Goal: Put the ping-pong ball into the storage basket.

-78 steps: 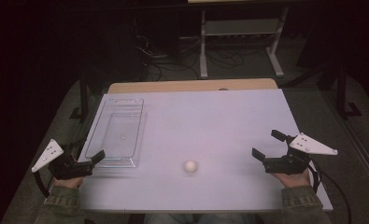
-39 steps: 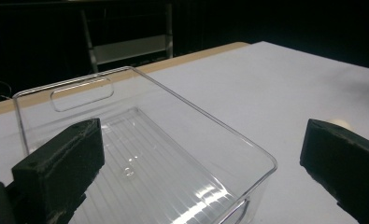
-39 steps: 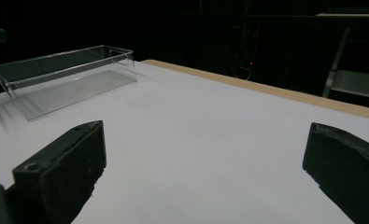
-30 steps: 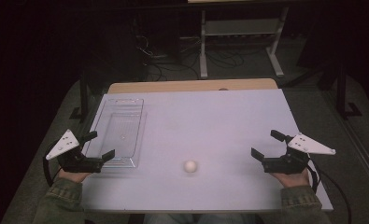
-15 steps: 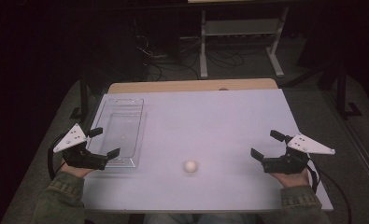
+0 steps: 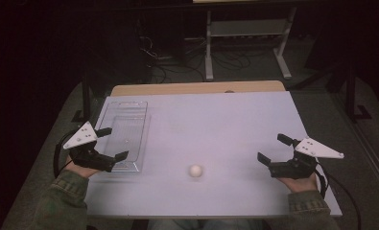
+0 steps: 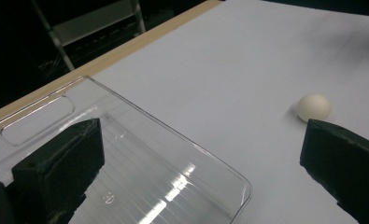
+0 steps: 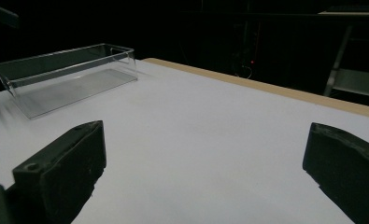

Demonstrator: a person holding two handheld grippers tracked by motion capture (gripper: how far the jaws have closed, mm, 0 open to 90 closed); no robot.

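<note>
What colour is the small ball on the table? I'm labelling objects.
The ball is off-white, cream; the left gripper view shows it best.

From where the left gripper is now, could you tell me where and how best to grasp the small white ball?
Probably across the middle of the white ball, coming from above with the open left gripper. It is round, so any pair of opposite sides serves; it lies alone on the table, apart from the clear tray.
</note>
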